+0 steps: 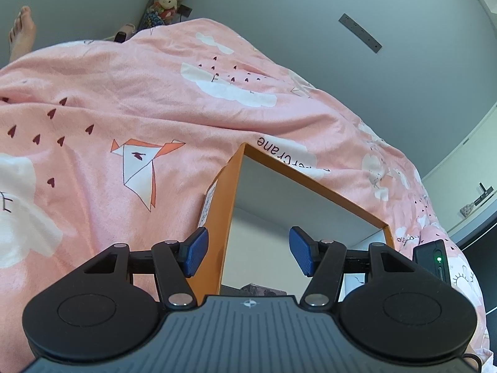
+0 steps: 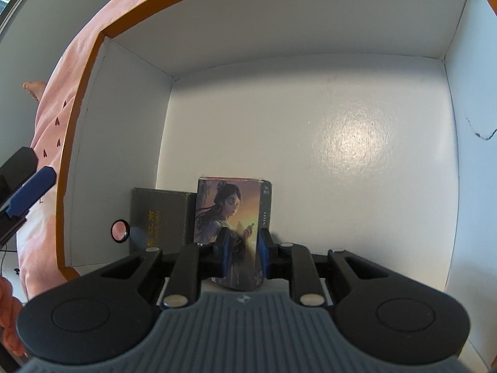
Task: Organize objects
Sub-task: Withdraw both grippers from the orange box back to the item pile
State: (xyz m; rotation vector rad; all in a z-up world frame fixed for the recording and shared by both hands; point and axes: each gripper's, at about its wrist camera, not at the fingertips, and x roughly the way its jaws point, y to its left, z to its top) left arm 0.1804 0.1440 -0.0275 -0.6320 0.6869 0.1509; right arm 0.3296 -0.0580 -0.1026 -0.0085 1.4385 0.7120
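A large orange cardboard box (image 2: 93,71) with white inner walls lies open on a bed covered by a pink quilt (image 1: 130,99) printed with clouds, hearts and origami cranes; "Crane" can be read on the quilt just past the box's far edge. Inside the box, the right claw (image 2: 242,248) is clamped on a small illustrated box showing a dark-haired woman (image 2: 233,217), which stands against the box floor. Touching its left side sits a dark grey box with gold lettering (image 2: 160,214), too blurred to read. The left claw (image 1: 248,256) hangs with its blue pads spread wide, straddling the orange box's near wall, gripping nothing. A bare foot (image 1: 21,31) shows beyond the quilt.
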